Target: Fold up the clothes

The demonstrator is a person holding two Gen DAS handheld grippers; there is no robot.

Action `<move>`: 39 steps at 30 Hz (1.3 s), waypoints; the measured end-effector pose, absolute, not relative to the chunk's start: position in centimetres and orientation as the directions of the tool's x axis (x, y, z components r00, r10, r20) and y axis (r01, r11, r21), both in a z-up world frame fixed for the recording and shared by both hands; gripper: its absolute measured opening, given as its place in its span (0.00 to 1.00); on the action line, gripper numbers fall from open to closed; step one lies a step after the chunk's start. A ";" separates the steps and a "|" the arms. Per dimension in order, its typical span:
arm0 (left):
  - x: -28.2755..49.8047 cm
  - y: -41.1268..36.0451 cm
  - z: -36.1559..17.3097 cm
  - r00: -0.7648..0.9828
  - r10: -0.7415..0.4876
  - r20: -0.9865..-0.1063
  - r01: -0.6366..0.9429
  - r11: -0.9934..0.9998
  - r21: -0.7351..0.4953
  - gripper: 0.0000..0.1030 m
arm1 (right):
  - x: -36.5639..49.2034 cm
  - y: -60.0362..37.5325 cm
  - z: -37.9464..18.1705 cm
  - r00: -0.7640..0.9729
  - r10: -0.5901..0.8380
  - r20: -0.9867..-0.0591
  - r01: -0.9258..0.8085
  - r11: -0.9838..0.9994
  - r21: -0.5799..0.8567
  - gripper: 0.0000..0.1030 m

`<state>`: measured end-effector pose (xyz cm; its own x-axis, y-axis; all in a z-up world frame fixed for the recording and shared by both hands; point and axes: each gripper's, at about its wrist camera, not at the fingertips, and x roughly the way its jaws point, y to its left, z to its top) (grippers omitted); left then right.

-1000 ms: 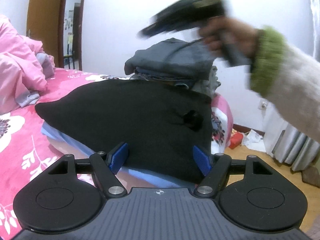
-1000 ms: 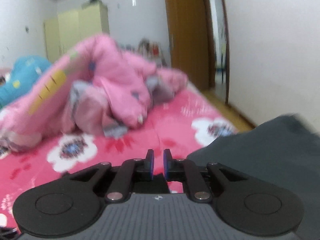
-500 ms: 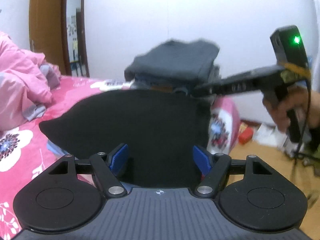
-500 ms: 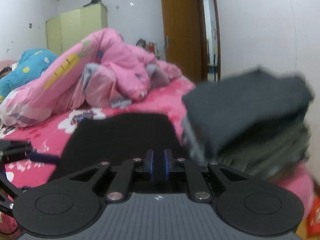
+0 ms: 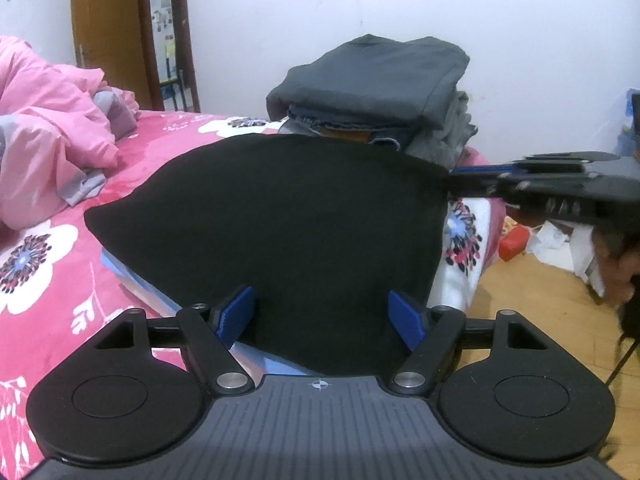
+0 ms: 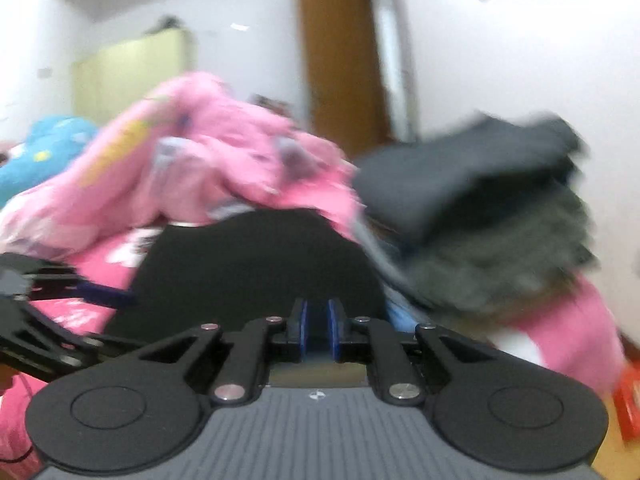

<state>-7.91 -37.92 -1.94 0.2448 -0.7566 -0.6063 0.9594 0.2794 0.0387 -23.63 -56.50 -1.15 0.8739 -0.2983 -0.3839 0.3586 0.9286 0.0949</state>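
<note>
Pink floral bedding (image 5: 60, 280) fills the left of the left wrist view, with a black garment (image 5: 288, 232) spread at center frame and a stack of folded grey clothes (image 5: 372, 88) behind it at upper center. Only the right wrist view, blurred, shows a yellow wardrobe (image 6: 132, 76) at upper left and a blue plush (image 6: 44, 148) at the left edge. The left gripper (image 5: 322, 316) stands wide apart, its blue pads (image 5: 236, 316) either side of the garment's near edge without pinching it. The right gripper (image 6: 318, 330) is almost closed with a narrow gap between its pads, pointing at the garment's edge; whether it pinches cloth I cannot tell. No containers are visible.
</note>
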 end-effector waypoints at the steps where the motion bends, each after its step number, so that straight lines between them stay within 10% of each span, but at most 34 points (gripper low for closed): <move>1: -7.9 -37.9 -1.9 0.246 -0.754 -0.609 0.958 0.283 0.036 0.73 | -22.9 -55.9 -1.4 0.878 -0.280 -0.388 0.332 0.940 0.073 0.14; 8: -7.9 -37.8 -2.0 0.251 -0.745 -0.619 0.956 0.291 0.037 0.74 | -24.5 -58.7 -3.9 0.753 -0.430 -0.498 0.559 0.818 0.138 0.15; 14: -7.9 -38.1 -1.9 0.258 -0.735 -0.627 0.953 0.300 0.040 0.75 | -24.7 -57.4 -1.3 0.836 -0.402 -0.373 0.498 0.841 0.211 0.14; 39: -8.6 -39.8 -1.4 0.315 -0.648 -0.694 0.927 0.367 0.078 0.78 | -22.0 -57.3 -0.9 0.699 -0.594 -0.399 0.660 0.751 0.038 0.14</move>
<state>-8.62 -39.79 -1.35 0.3148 -0.6480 -0.6936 0.9271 0.3666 0.0782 -21.95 -57.30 -0.86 0.6987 -0.5938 -0.3991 0.6597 0.7505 0.0383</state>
